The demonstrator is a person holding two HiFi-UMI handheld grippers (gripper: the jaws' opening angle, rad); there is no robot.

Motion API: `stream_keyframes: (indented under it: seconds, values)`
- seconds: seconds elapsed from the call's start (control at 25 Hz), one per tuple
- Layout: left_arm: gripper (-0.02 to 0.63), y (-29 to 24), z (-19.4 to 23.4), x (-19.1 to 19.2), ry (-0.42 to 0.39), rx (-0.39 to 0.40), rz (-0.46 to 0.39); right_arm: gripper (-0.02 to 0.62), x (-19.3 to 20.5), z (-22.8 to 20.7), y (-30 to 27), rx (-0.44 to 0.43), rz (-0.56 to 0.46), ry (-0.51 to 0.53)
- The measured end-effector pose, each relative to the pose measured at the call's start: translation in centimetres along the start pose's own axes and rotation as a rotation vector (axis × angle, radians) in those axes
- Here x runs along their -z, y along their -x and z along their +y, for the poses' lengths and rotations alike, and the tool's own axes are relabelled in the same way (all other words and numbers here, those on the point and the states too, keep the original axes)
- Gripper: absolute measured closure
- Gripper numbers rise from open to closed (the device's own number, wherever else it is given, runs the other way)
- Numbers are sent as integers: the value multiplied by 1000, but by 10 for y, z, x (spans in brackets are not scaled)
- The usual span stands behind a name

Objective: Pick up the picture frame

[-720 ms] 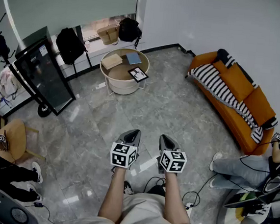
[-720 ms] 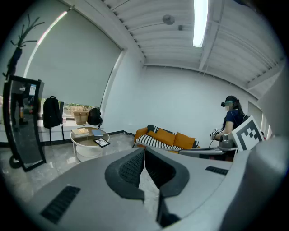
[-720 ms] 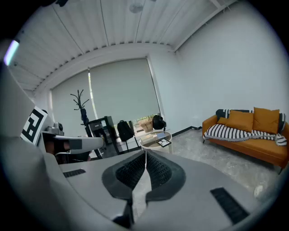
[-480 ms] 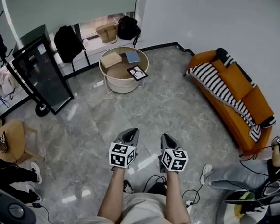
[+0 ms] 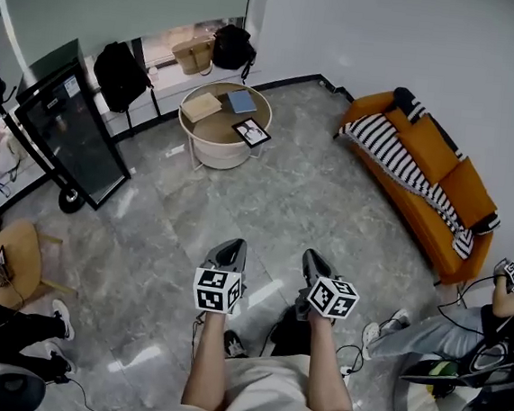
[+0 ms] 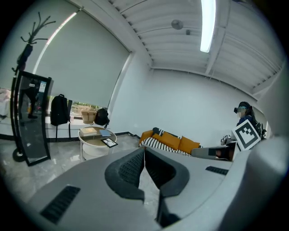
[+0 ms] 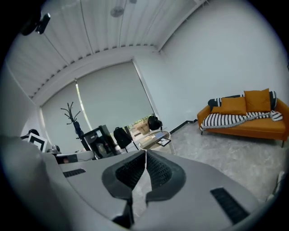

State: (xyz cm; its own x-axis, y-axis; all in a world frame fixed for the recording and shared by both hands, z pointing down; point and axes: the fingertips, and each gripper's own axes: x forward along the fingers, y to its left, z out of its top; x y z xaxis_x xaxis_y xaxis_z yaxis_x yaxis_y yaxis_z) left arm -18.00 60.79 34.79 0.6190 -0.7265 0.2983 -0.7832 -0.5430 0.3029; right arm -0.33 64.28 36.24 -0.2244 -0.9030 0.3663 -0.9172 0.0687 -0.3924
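Both pairs of jaws are pressed together on nothing, the left gripper [image 5: 232, 245] and right gripper [image 5: 314, 256] held side by side above the floor [image 5: 329, 207]. The pick-up looks not yet begun. The approach comes first, I judge: walk past the orange sofa [image 5: 428, 167] to the round table [image 5: 215, 155], well apart from both grippers, and spread one pair of jaws before reaching the picture frame [image 5: 251, 134] near the tabletop's edge, beside a tan book [image 5: 202, 107] and a blue book [image 5: 242, 102]. Only the head view shows the frame's face from above. The gripper views show it small and low-angled, plus the ceiling light [image 6: 207, 25].
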Motion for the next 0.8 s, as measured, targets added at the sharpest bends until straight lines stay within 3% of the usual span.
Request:
stream_keyframes:
  seconds: [0.32, 0.44, 0.64, 0.8]
  values:
    - [584, -22, 42, -9, 73, -83, -34, 557, 0, 19, -48, -87, 71, 88]
    - [584, -43, 45, -16, 38, -79, -5, 557, -13, 13, -74, -99, 68, 66]
    - [583, -82, 60, -51, -52, -104, 16, 557, -58, -4, -123, -79, -20, -8]
    - [584, -129, 73, -81, -69, -150, 28, 557, -91, -20, -170, -107, 5, -4]
